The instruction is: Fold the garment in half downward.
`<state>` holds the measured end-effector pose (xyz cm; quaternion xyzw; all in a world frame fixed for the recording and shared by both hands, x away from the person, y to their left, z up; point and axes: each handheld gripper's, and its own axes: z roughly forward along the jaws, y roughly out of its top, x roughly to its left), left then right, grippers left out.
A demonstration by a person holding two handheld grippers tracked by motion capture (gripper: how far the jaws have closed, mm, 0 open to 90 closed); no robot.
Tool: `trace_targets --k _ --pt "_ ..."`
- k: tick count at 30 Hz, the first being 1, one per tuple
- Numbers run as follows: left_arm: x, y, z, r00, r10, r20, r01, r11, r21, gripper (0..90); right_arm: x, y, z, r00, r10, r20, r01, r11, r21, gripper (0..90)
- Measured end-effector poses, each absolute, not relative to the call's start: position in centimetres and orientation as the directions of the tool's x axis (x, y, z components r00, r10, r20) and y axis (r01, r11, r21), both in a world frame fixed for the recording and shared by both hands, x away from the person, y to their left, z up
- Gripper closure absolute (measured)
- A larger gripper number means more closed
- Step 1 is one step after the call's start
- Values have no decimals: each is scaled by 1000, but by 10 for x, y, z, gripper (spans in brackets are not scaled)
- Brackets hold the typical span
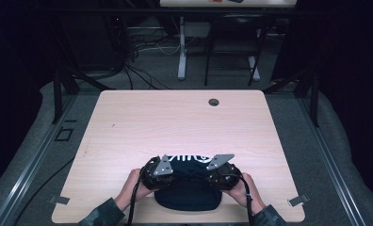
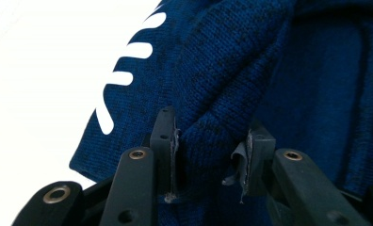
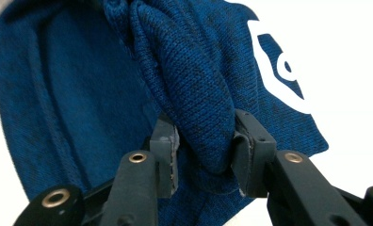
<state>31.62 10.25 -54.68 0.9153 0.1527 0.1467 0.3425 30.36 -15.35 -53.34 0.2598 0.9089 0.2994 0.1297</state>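
Note:
A dark blue knit garment (image 1: pixel 189 188) with white lettering lies at the near edge of the table, between the two hands. My left gripper (image 1: pixel 158 174) holds its left side; in the left gripper view the jaws pinch a raised fold of the blue knit (image 2: pixel 208 136), with white stripes (image 2: pixel 128 61) to the left. My right gripper (image 1: pixel 222 175) holds the right side; in the right gripper view its jaws clamp a thick bunched fold (image 3: pixel 203 117), beside a white printed shape (image 3: pixel 283 70). Both grippers point toward each other.
The light wooden table (image 1: pixel 175 122) has a round cable hole (image 1: pixel 214 101) near its far edge. Beyond it stand a desk leg (image 1: pixel 182 47) and cables on the floor. Metal rails run along both sides of the table.

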Motion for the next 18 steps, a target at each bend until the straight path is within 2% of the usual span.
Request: trace_targets --k 10,18 --pt "331 98 -559 882 441 166 221 -699 681 649 320 -146 -541 -793 577 -193 369 709 601 648" --pt "332 100 -562 890 432 147 229 -701 675 650 323 -148 -544 -792 583 -182 375 700 608 645"
